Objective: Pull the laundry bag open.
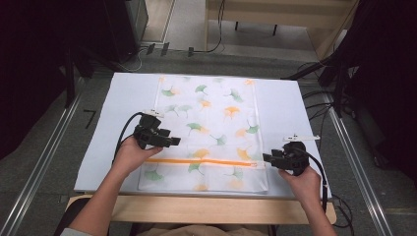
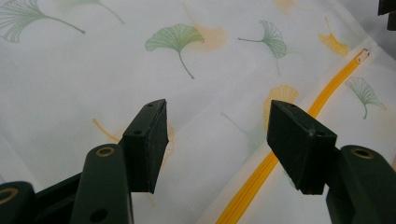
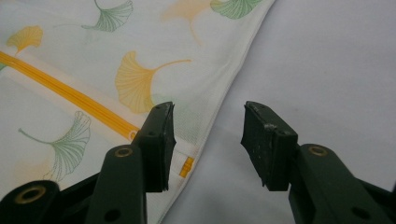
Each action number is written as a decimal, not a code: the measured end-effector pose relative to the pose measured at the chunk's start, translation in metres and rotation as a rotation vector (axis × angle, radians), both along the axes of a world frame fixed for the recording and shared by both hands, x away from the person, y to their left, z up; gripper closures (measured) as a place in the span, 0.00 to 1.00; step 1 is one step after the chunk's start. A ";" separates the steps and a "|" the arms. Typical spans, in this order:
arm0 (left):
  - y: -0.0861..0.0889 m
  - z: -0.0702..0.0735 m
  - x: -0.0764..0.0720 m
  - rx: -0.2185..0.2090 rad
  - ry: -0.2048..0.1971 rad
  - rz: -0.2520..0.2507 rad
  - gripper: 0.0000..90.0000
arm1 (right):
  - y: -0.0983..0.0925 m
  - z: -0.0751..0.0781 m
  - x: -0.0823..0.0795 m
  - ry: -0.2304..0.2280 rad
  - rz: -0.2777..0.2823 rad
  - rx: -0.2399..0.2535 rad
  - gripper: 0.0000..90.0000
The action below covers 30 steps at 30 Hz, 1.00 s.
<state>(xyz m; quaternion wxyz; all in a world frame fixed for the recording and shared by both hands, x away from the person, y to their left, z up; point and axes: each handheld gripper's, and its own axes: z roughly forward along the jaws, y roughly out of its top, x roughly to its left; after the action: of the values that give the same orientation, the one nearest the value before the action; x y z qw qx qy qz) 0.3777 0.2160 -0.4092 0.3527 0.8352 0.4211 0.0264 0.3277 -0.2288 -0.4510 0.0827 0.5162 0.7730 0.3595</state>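
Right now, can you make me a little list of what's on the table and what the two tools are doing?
Thing on table: a flat white mesh bag printed with green and orange leaves
Zipper: an orange zipper runs across the bag near the person's side
Table cover: pale sheet under the bag
Left tool: open, over the bag's left part, holding nothing
Right tool: open, at the bag's right edge by the zipper's end, holding nothing

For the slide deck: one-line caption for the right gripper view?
Open right gripper poised over the edge of a ginkgo-print mesh bag, near the end of its orange zipper.
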 end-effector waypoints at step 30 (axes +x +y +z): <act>-0.007 -0.004 0.000 0.033 -0.014 -0.017 0.43 | 0.023 -0.017 0.017 0.077 0.031 0.016 0.64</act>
<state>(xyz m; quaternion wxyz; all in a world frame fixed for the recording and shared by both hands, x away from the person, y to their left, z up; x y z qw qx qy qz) 0.3777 0.2087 -0.4128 0.3419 0.8443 0.4110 0.0362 0.3452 -0.2054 -0.4680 0.0431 0.5181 0.7807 0.3468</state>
